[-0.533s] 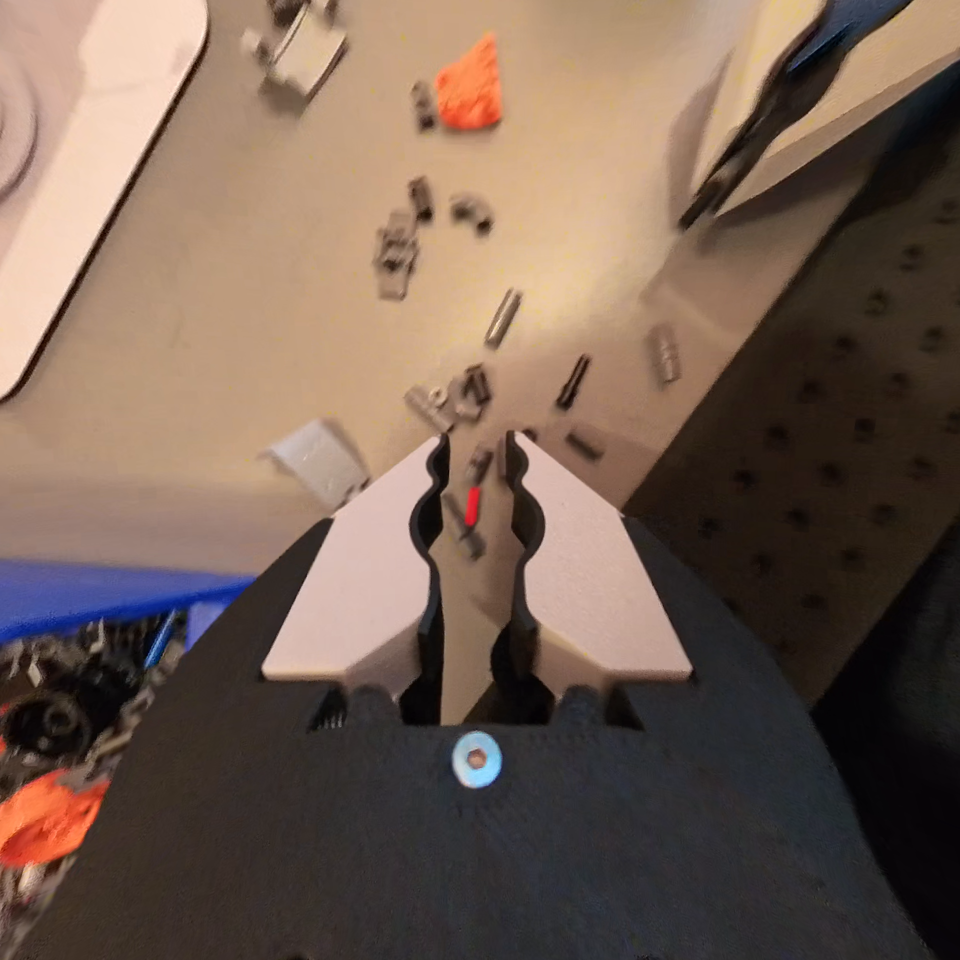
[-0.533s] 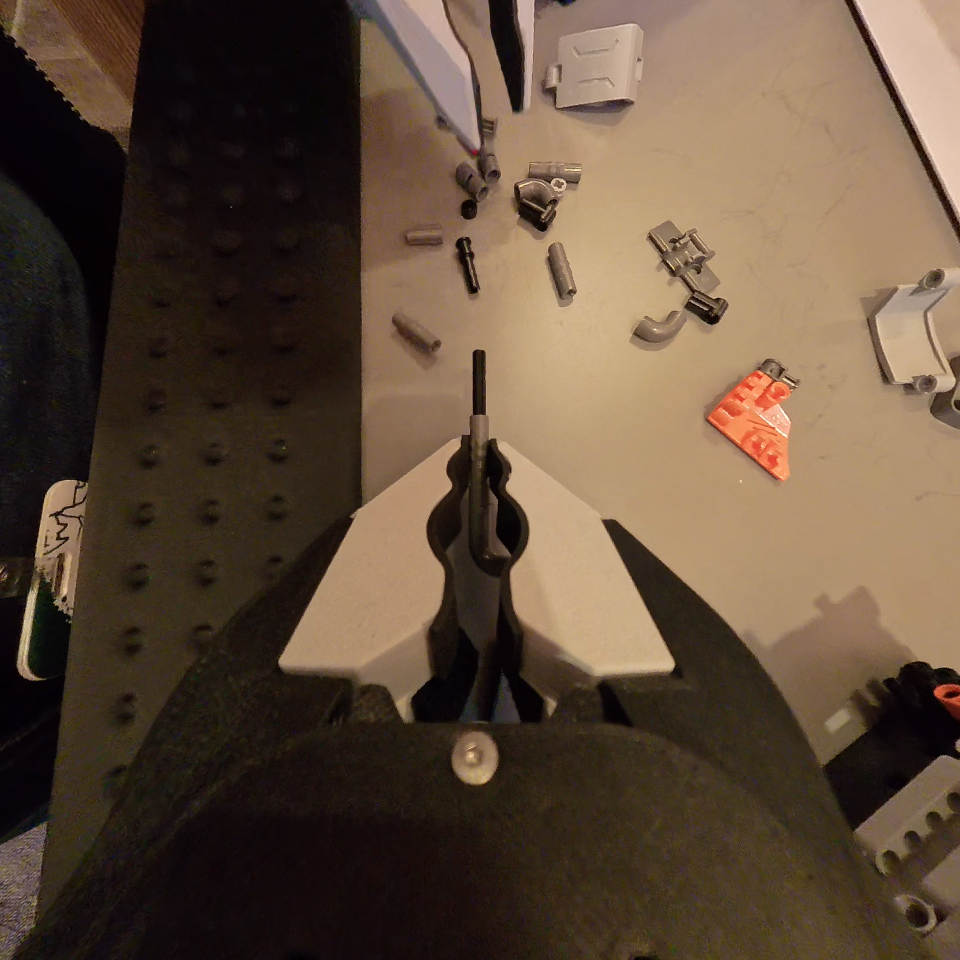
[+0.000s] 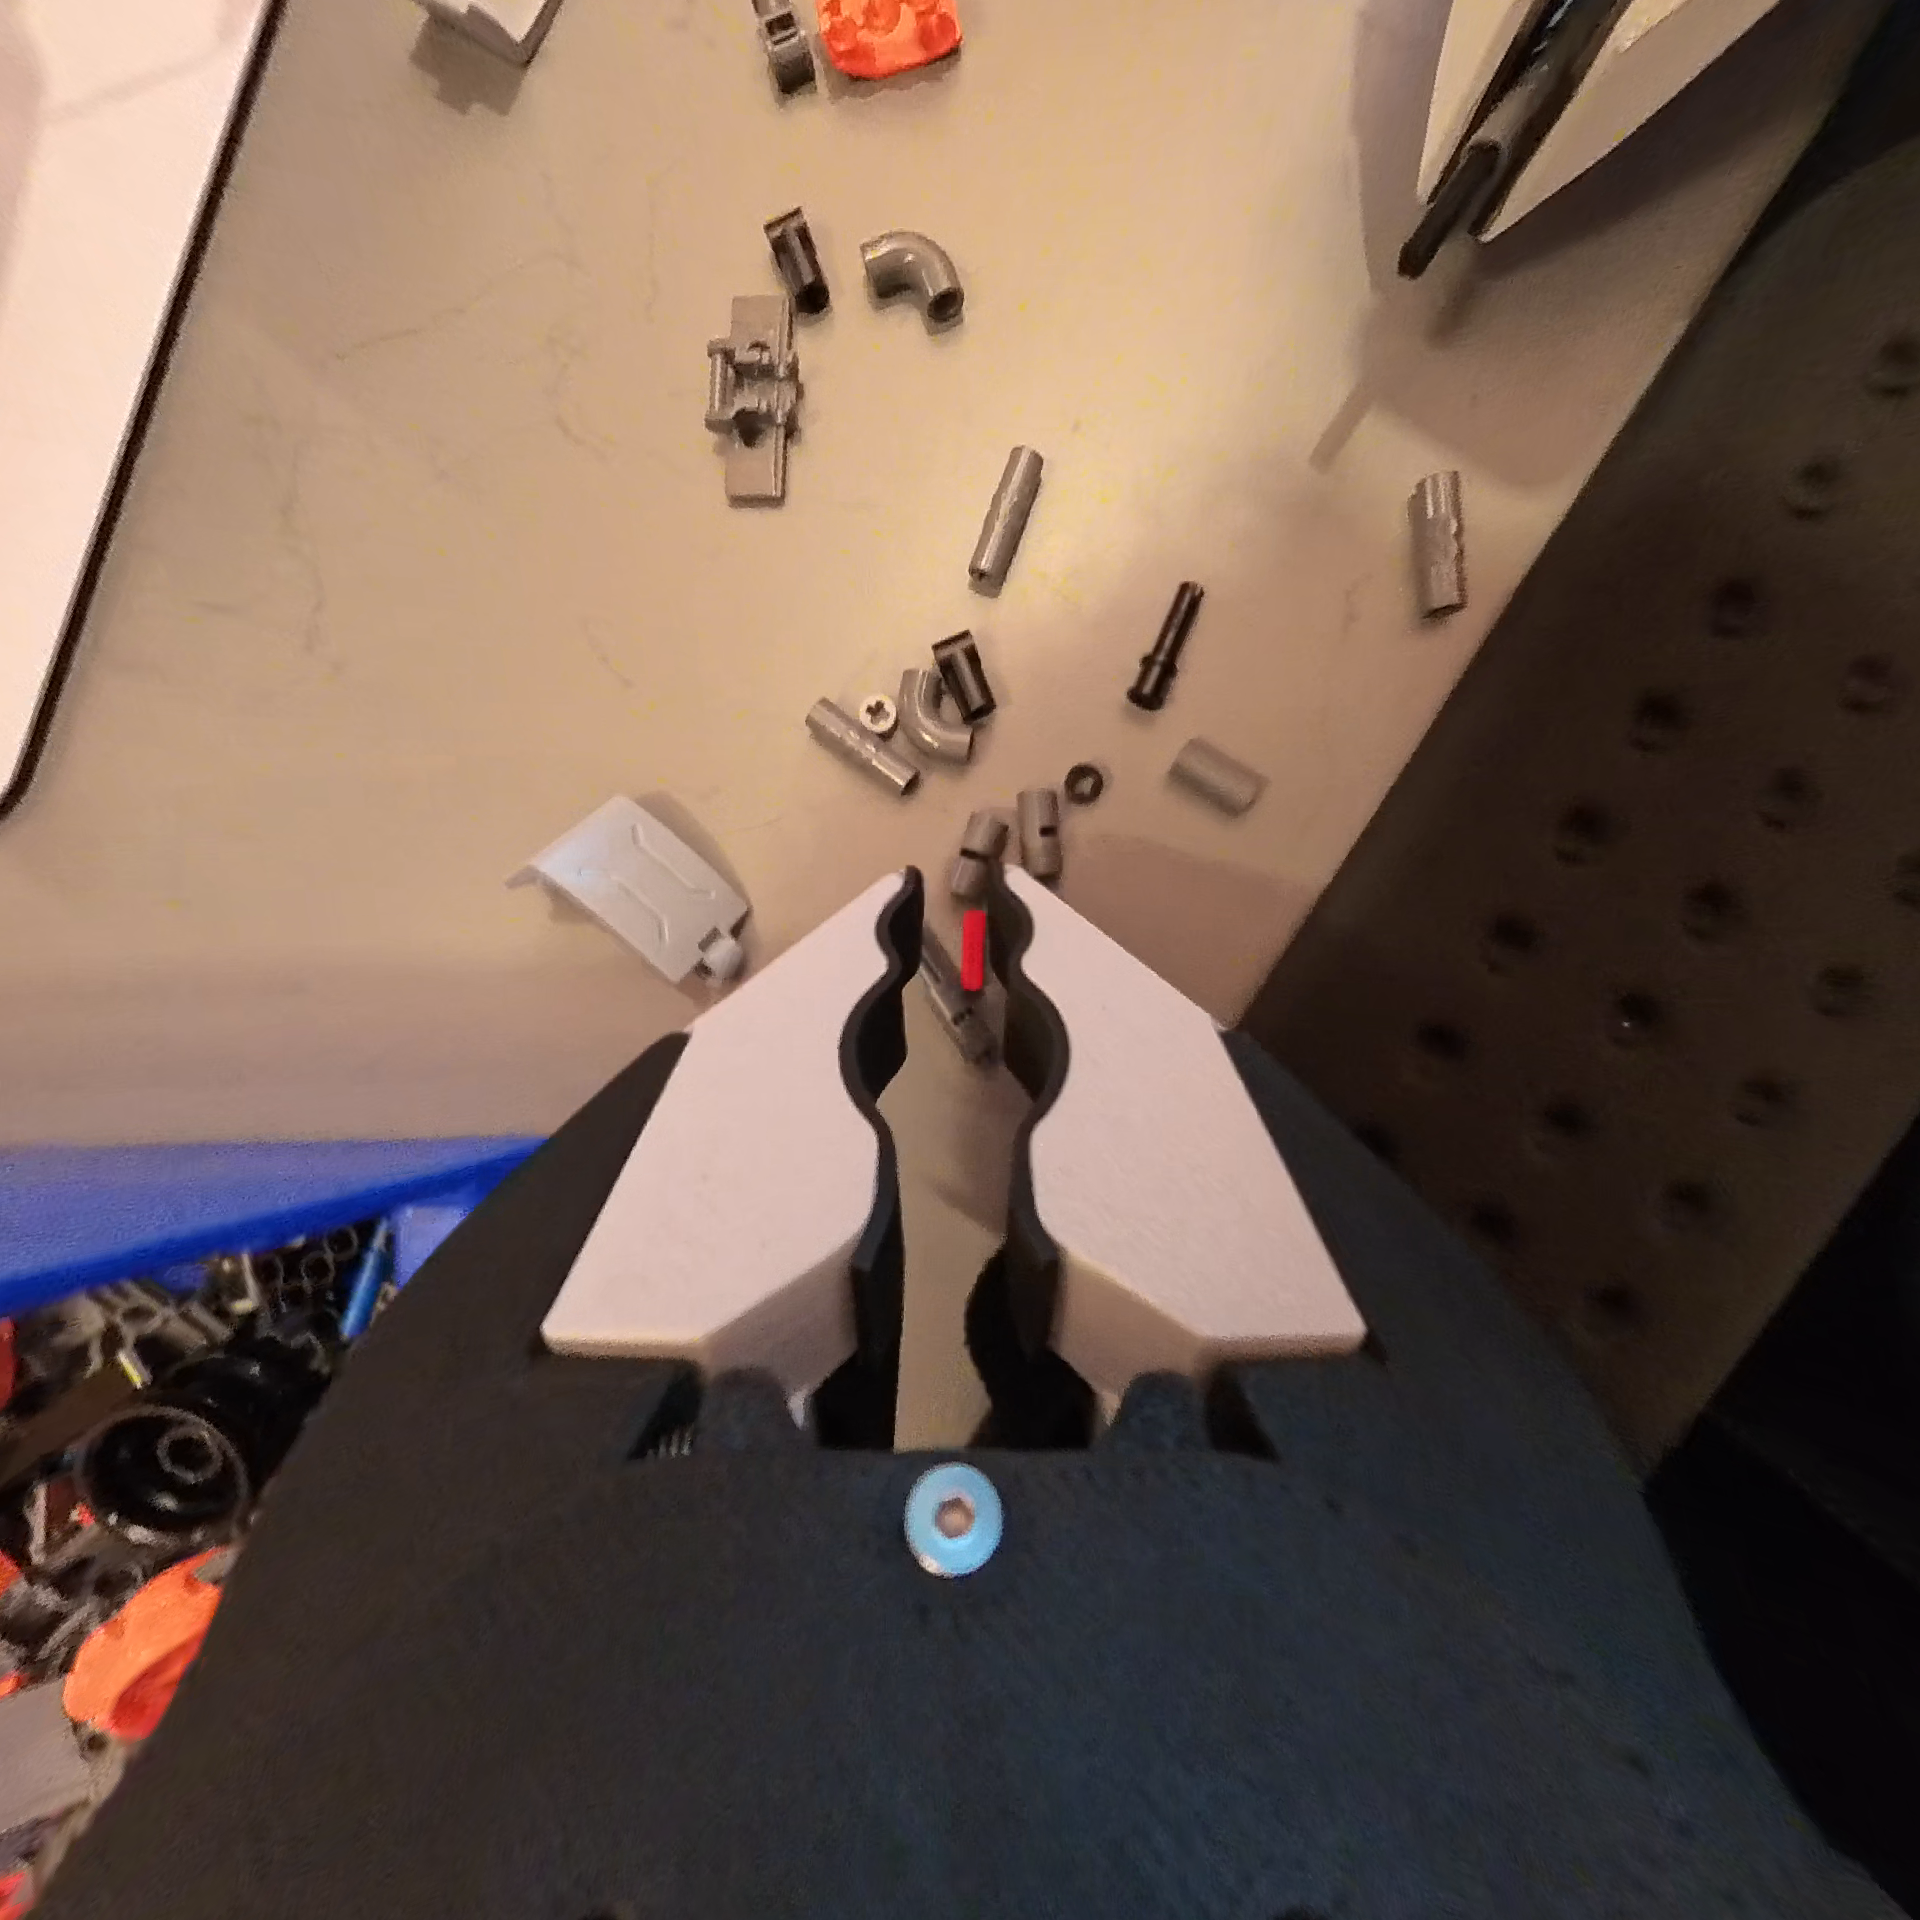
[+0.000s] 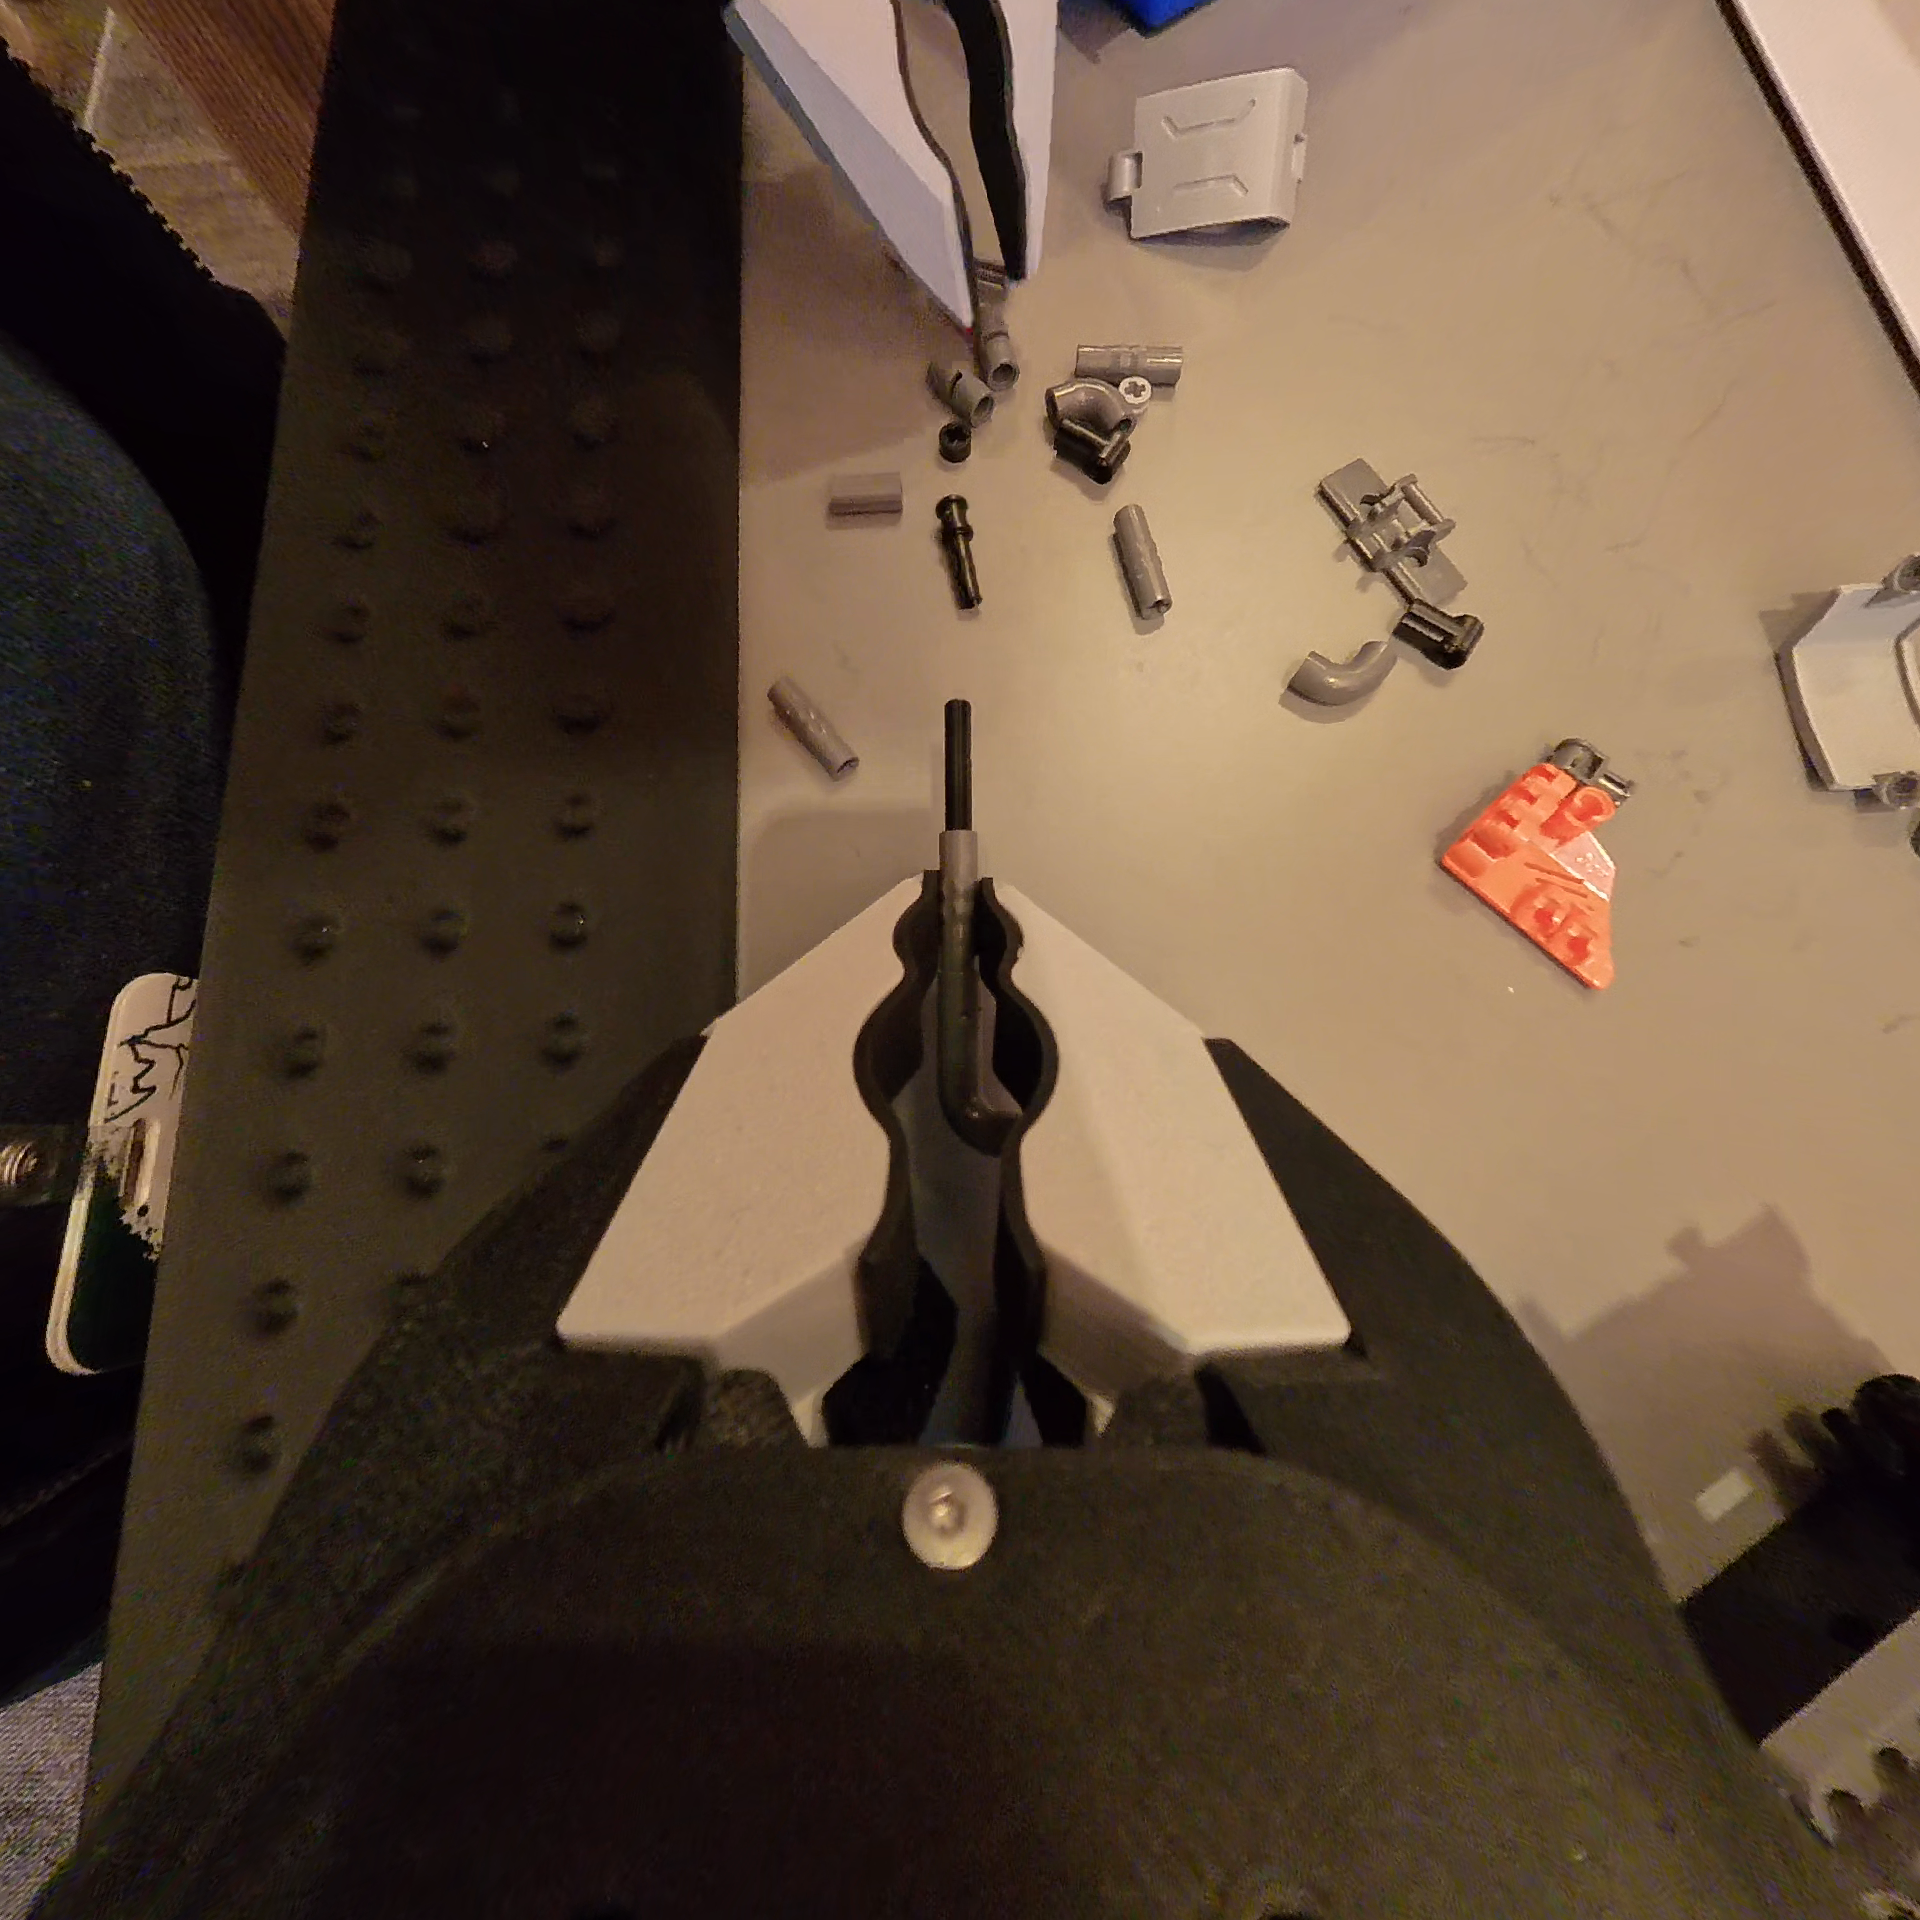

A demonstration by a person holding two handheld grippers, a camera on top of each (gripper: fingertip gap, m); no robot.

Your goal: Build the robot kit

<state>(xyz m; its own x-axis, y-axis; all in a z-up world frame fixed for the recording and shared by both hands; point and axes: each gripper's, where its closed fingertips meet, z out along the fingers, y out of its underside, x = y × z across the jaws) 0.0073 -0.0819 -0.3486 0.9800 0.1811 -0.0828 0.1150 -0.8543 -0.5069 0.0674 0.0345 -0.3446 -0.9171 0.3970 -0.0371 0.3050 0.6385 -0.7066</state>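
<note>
The right gripper (image 4: 956, 883) was clamped on a grey sleeve with black axle (image 4: 957, 821). The left gripper (image 3: 951, 883), jaws apart, hovered over the red pin (image 3: 974, 948), nearest the black studded baseplate (image 3: 1621, 935).

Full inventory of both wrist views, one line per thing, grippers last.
table: 1, grey, under everything
loose small building parts: many, grey and black, scattered mid-table
red axle: 1, on a grey connector, between the left fingers
curved panel: 1, light grey, beside the left gripper
orange panel: 1, right of the right gripper
studded plate: 1, black, along the table's edge
blue bin: 1, holds mixed parts, lower left in left wrist view
white board: 1, far table edge
left gripper: open around the red axle, not clamped
right gripper: shut on grey connector with black axle
</note>
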